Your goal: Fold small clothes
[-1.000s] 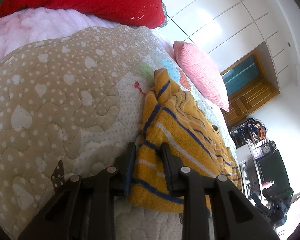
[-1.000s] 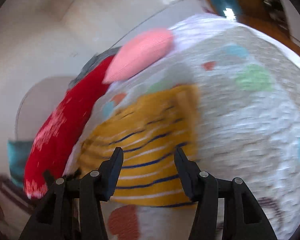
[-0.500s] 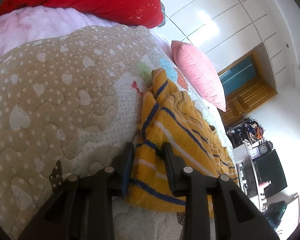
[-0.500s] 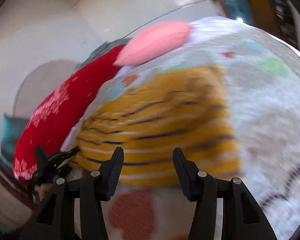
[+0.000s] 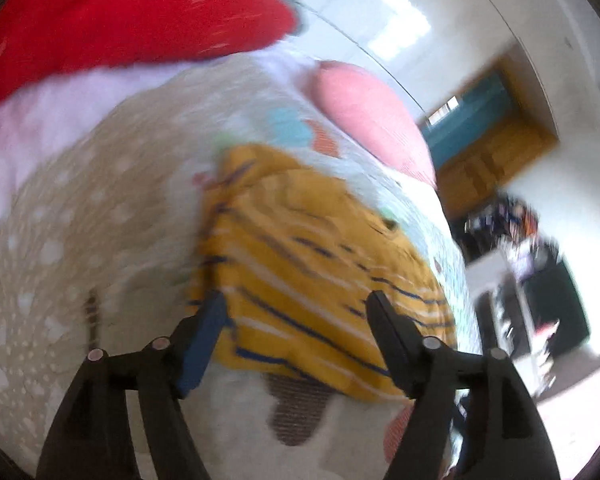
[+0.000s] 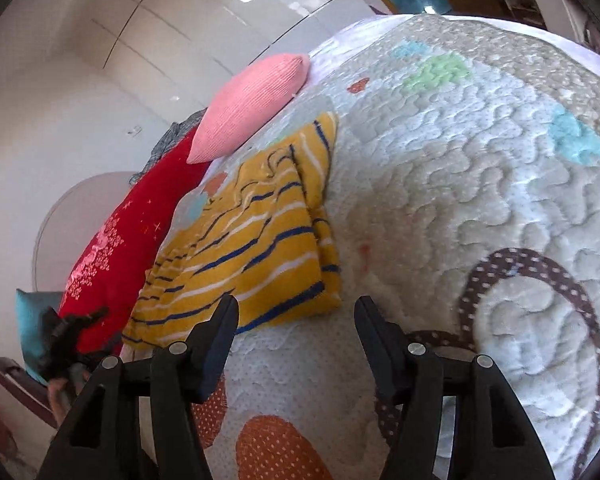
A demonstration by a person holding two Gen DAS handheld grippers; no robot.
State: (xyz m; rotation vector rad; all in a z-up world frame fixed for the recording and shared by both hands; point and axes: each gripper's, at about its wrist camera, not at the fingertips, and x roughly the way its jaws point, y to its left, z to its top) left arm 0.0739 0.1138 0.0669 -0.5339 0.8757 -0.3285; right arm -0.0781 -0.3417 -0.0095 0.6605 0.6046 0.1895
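We have let go: our left gripper (image 5: 296, 312), clamped on the garment (image 5: 312, 280) half a second ago, now gapes empty. The garment lies folded on the quilt (image 6: 460, 184), flat enough to keep its crease. Our right gripper (image 6: 296, 316) hovers wide, empty.

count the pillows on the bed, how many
3: a pink pillow beyond the yellow striped garment, a long red pillow to its left, and a teal one at the frame's left edge. Others may be hidden.
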